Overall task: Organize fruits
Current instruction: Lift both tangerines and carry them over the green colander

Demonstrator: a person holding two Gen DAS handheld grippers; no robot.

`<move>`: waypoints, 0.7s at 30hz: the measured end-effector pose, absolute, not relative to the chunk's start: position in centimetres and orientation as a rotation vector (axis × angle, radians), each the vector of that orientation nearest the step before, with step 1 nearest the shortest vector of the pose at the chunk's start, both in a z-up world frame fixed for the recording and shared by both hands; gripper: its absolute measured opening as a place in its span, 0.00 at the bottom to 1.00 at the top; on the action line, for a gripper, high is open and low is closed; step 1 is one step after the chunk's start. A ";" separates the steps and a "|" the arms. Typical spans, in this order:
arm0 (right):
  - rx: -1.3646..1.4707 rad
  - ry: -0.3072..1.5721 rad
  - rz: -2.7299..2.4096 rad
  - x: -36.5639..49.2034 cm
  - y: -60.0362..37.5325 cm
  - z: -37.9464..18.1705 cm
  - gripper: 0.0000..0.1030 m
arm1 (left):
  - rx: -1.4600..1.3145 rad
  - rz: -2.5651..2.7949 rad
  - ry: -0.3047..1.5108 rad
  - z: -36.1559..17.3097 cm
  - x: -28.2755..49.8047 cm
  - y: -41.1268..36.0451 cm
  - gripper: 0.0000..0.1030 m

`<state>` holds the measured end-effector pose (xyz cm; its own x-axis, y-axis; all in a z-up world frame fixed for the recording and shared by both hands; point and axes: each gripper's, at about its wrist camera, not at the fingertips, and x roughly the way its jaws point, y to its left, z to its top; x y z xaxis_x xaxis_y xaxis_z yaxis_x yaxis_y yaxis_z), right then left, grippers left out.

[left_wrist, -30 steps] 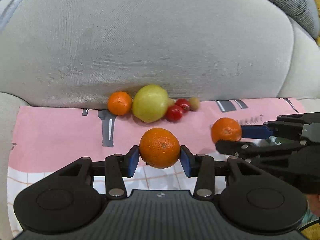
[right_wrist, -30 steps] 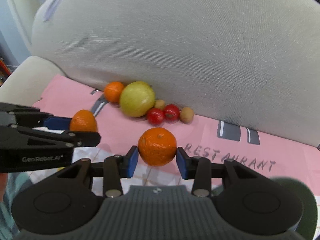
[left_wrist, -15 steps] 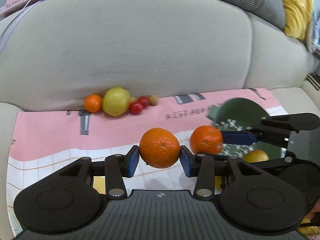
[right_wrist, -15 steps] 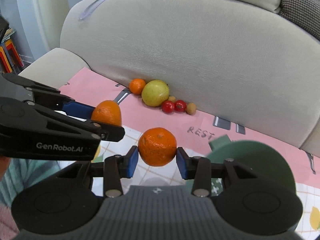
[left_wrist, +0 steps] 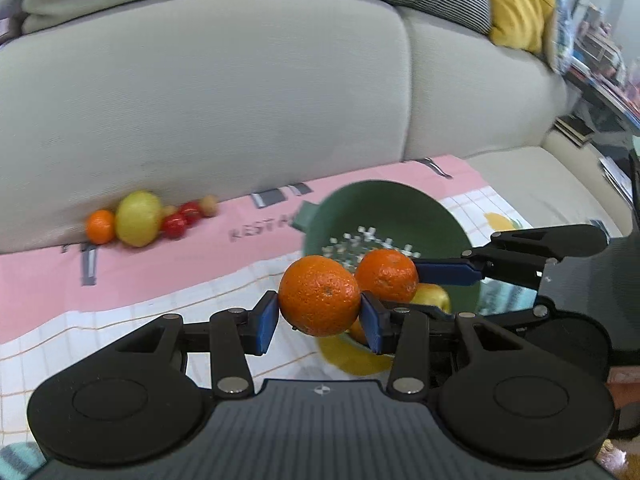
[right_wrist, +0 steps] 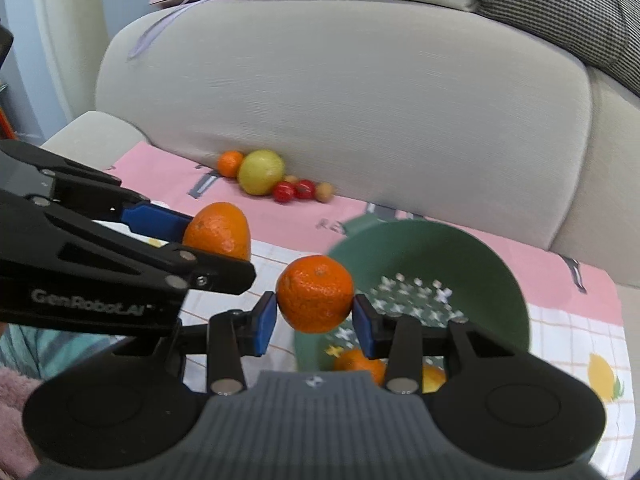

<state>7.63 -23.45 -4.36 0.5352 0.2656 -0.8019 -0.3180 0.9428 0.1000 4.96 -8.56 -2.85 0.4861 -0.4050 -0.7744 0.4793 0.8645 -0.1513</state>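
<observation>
My left gripper point(left_wrist: 320, 318) is shut on an orange point(left_wrist: 319, 295), held in the air beside the green colander point(left_wrist: 384, 204). My right gripper point(right_wrist: 315, 318) is shut on a second orange point(right_wrist: 314, 293), held over the colander's point(right_wrist: 472, 252) near rim. In the left wrist view the right gripper's orange point(left_wrist: 386, 275) hangs over the colander. In the right wrist view the left gripper's orange point(right_wrist: 218, 232) is to the left. The colander holds an orange point(right_wrist: 358, 364) and a yellow fruit point(right_wrist: 434, 378). A small orange point(left_wrist: 100, 226), a yellow-green fruit point(left_wrist: 138, 218), two red fruits point(left_wrist: 180, 220) and a small brown one point(left_wrist: 209, 205) lie against the sofa back.
A pink and white checked cloth point(left_wrist: 52, 280) covers the sofa seat. The grey sofa back point(left_wrist: 200, 100) rises right behind the fruit pile. Cushions point(left_wrist: 520, 4) lie on top at the right. A sofa arm point(right_wrist: 92, 132) stands at the left.
Both grippers have drawn back from the fruit pile and moved right with their oranges. The colander has come into fuller view under the right gripper.
</observation>
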 end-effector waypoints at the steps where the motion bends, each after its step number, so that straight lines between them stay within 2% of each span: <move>1: -0.054 0.948 0.334 7.5 -24.1 -4.5 0.37 | 0.099 -0.549 0.921 -2.9 5.0 -9.1 0.48; 14: -0.024 1.005 0.221 8.1 -30.2 -8.0 0.38 | 0.194 -0.641 0.977 -4.5 6.9 -14.5 0.48; 21: -0.076 1.012 0.260 9.8 -30.0 -9.8 0.38 | 0.293 -0.638 1.038 -6.4 8.6 -16.9 0.48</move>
